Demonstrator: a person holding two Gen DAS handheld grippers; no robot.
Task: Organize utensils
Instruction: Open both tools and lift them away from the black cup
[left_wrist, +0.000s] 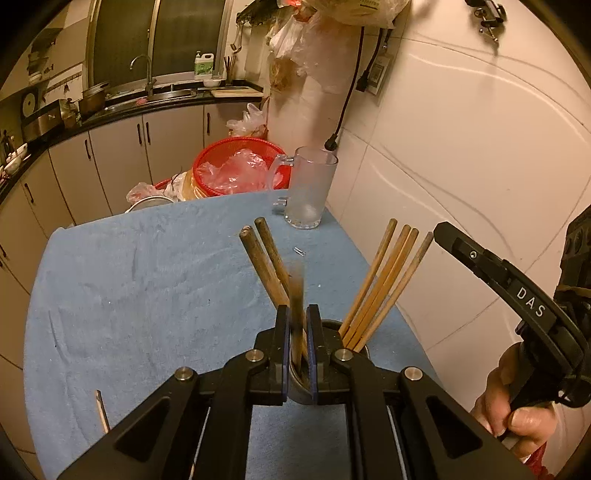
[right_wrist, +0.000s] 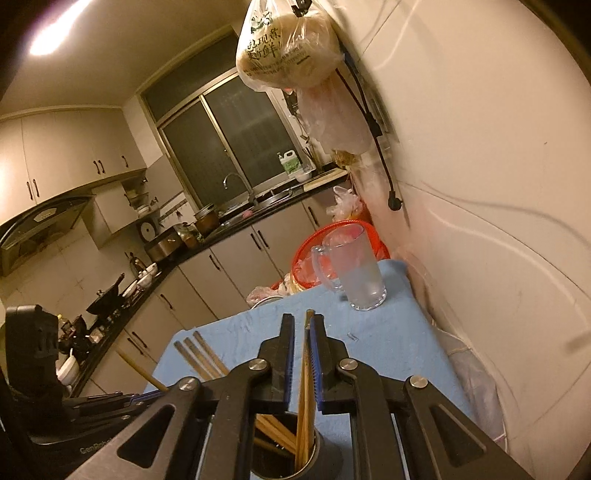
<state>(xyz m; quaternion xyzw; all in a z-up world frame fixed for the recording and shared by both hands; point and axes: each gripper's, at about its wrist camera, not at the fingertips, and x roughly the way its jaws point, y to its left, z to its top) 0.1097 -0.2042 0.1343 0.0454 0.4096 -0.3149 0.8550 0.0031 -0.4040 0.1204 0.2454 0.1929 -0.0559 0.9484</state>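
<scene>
A round utensil cup (left_wrist: 364, 350) stands on the blue towel (left_wrist: 147, 295), with several wooden chopsticks (left_wrist: 384, 284) leaning in it. My left gripper (left_wrist: 297, 314) sits right over the cup; a blurred dark chopstick (left_wrist: 296, 295) stands between its nearly closed jaws, lower end in the cup. In the right wrist view the cup (right_wrist: 325, 456) is directly below my right gripper (right_wrist: 303, 325), whose narrow jaws have chopsticks (right_wrist: 306, 369) between them, reaching down into the cup. Three more chopsticks (right_wrist: 201, 354) lean left. The right gripper also shows in the left wrist view (left_wrist: 491, 273).
A frosted glass mug (left_wrist: 308, 188) stands at the towel's far right corner by the white wall (left_wrist: 461, 147). A red basket with plastic bags (left_wrist: 236, 170) sits behind the table. A small chopstick tip (left_wrist: 101, 410) lies near the left. Kitchen counters (left_wrist: 110, 110) lie beyond.
</scene>
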